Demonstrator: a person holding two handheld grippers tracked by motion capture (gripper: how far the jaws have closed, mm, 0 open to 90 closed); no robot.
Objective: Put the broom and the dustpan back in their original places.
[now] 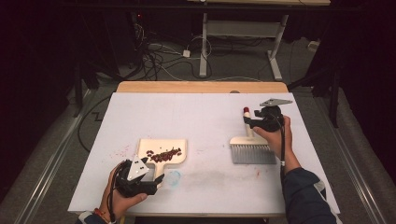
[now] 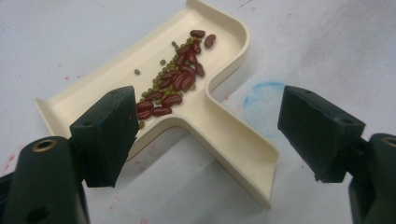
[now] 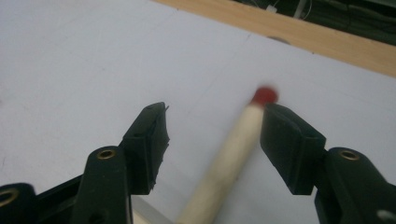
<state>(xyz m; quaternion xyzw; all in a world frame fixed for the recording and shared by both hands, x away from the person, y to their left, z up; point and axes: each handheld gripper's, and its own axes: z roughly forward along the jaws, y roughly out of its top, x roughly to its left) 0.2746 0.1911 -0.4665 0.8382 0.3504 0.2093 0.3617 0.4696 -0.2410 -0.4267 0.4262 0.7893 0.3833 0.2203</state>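
Tabletop scene seen from above: a white sheet (image 1: 201, 116) covers a wooden table, and a person's two hands each hold a black two-jaw gripper. At about seven o'clock on the sheet, the left gripper (image 2: 205, 121) stands with its jaws wide apart over the handle of a cream dustpan (image 2: 229, 140); the pads do not press on it. The dustpan lies flat on the sheet, its tray toward twelve o'clock, with a small heap of red beans (image 2: 180, 81) and tiny green ones in the tray. A faint blue ring (image 2: 261, 91) marks the sheet just beside the handle. At about three o'clock, the right gripper (image 3: 212, 128) has its jaws partly spread around the pale, red-tipped handle of a hand brush (image 1: 252, 149), which lies on the sheet with grey bristles toward six o'clock. The handle sits close against one jaw, clear of the other.
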